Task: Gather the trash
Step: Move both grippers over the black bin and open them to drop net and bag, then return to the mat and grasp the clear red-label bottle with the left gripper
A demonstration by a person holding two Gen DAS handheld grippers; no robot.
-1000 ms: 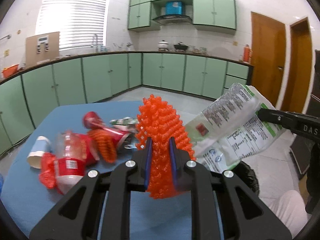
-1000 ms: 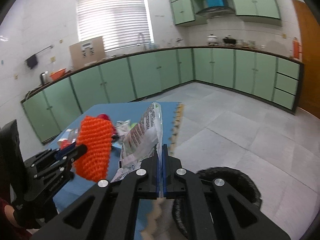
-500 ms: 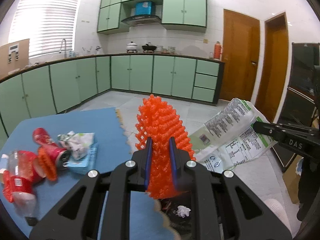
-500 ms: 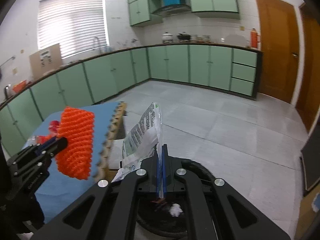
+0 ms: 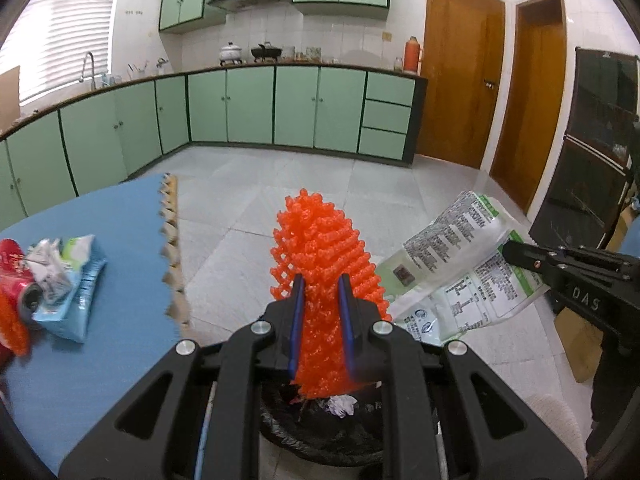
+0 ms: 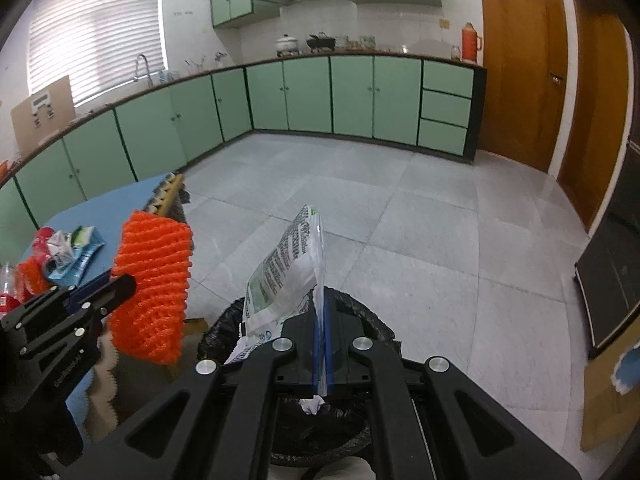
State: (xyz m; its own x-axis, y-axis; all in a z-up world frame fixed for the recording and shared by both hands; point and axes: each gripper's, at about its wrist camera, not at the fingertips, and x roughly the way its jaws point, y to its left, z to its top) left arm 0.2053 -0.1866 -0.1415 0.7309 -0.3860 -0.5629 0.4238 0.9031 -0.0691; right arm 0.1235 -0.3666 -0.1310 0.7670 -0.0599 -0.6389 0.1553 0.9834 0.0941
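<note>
A blue table (image 5: 100, 340) is carrying leftover litter at the left, and a black-lined bin (image 6: 372, 328) is sitting on the floor beneath both tools. The right gripper (image 6: 320, 344) is pinching a white printed packet (image 6: 284, 276) by its thin edge over the bin; it looks light, floppy and slick. The left gripper (image 5: 320, 320) is squeezing an orange foam net (image 5: 324, 264) mid-body: soft and springy, probably best held centrally.
</note>
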